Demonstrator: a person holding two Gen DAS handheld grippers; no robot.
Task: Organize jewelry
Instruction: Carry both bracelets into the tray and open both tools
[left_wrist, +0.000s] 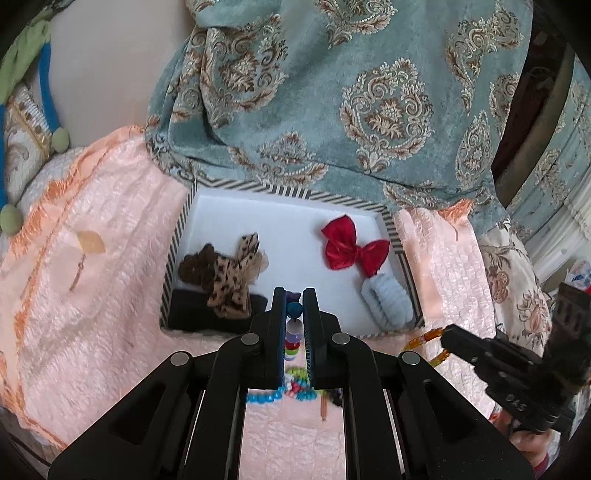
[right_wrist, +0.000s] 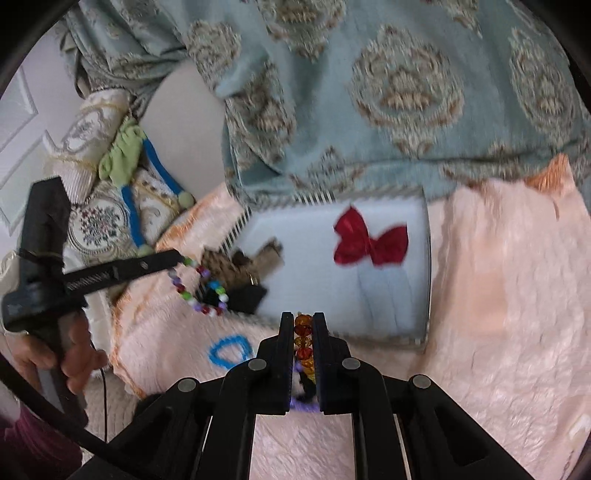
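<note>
My left gripper is shut on a multicolour bead bracelet, which hangs between its fingers over the near edge of the striped-rim box. The right wrist view shows that left gripper from the side, with the multicolour bead bracelet dangling as a loop from its tip. My right gripper is shut on an amber bead bracelet, just short of the box. In the left wrist view the right gripper sits at the right with the amber bracelet at its tip.
The box holds a red bow, a leopard-print bow, a light-blue scrunchie and a black item. A blue bead bracelet and other beads lie on the pink blanket. Patterned teal fabric rises behind.
</note>
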